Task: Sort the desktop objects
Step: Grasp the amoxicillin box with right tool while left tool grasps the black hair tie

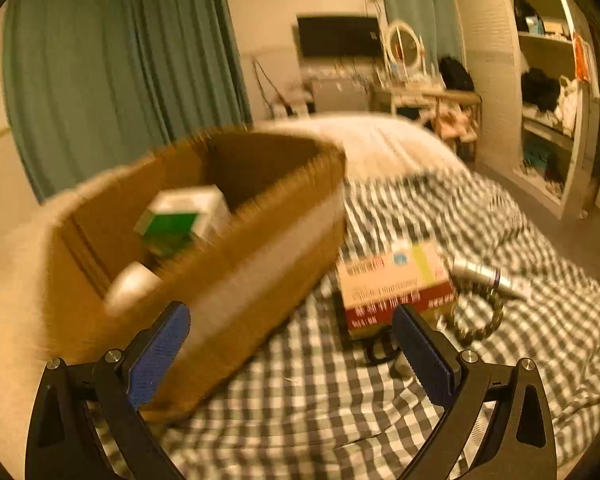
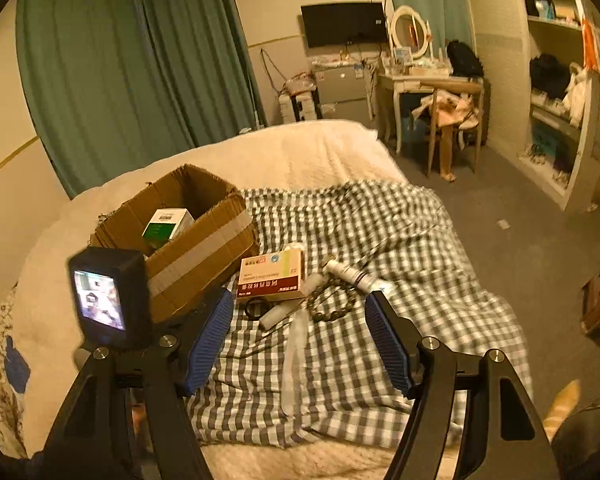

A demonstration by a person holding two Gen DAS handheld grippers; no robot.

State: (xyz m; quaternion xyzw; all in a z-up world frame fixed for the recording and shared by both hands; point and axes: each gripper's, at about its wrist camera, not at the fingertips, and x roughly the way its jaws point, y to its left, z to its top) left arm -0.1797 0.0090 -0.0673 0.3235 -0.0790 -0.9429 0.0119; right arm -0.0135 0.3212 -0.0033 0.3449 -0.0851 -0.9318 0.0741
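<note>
The carton [image 2: 180,236] sits on the bed, already holding a green box [image 2: 167,227]; a red box [image 2: 271,276], beads [image 2: 332,300] and tubes wait just beside it on my checked cloth [image 2: 360,344]. I've both grippers, left [image 1: 292,352] and right [image 2: 300,340], spread empty, ready to pick.

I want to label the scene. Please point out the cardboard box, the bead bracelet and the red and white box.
cardboard box [image 2: 204,250], right wrist view, taped front wall.
bead bracelet [image 2: 334,314], right wrist view, lower beads.
red and white box [image 2: 270,270], right wrist view, top face.
</note>
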